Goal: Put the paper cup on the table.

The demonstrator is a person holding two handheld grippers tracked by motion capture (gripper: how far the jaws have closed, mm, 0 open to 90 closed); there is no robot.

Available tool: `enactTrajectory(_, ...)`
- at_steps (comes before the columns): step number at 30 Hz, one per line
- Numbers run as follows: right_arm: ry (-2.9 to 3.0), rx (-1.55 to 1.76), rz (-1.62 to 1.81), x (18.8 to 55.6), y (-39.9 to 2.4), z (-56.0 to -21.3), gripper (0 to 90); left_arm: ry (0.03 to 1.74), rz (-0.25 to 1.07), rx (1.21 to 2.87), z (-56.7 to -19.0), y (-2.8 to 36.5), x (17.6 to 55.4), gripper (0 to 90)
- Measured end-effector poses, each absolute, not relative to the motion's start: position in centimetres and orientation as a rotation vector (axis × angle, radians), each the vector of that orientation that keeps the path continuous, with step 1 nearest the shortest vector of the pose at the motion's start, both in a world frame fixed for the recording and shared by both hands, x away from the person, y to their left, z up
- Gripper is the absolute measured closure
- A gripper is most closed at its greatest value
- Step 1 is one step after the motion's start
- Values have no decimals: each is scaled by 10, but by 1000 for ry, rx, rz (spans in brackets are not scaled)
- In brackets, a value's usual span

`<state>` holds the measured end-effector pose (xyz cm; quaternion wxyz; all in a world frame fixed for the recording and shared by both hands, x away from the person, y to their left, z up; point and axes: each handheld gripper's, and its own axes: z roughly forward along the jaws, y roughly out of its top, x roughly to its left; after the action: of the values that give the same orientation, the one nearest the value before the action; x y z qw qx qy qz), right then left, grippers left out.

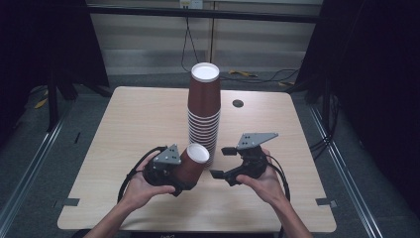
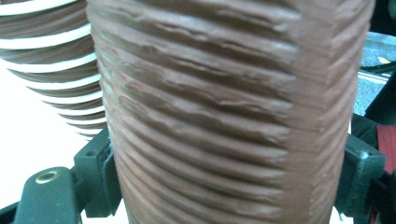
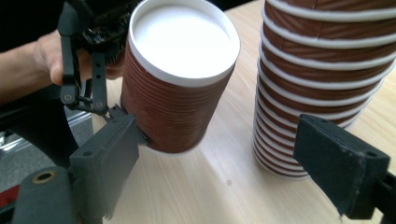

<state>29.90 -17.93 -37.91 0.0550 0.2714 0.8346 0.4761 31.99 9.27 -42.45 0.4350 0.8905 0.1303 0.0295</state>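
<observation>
Gripping brown cup [image 1: 194,166], left gripper [image 1: 184,179] fingers clamped; right gripper [image 1: 223,162] fingers spread.

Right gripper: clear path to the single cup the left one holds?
Probably yes. The right gripper has its jaws open and faces the cup, held tilted by the left gripper. Nothing lies between them; the cup stack stands just beside the path, so little room on that side.

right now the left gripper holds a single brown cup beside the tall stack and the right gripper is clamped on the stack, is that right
Not quite. The right gripper is not clamped on the stack: its jaws stand open, touching nothing, as the right gripper view shows. The rest holds: the left gripper holds a single brown cup beside the tall stack.
</observation>
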Motion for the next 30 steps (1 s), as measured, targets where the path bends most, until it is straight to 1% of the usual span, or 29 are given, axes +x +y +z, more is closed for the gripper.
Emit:
enactTrajectory(11, 2628, 784, 1323, 303, -174, -383, 142, 289, 48, 2290, -426, 91, 321, 159)
enactTrajectory(15, 2669, 772, 1296, 304, -173, -383, 202, 284, 34, 2313, -428, 90, 322, 159)
enactTrajectory(20, 2729, 741, 1255, 303, -169, -384, 217, 266, 22, 2345, -427, 88, 320, 159)
enactTrajectory(23, 2762, 719, 1209, 305, -167, -388, 210, 244, 32, 2379, -426, 86, 320, 159)
enactTrajectory(30, 2806, 690, 1177, 304, -167, -388, 151, 209, 21, 2430, -423, 76, 320, 159)
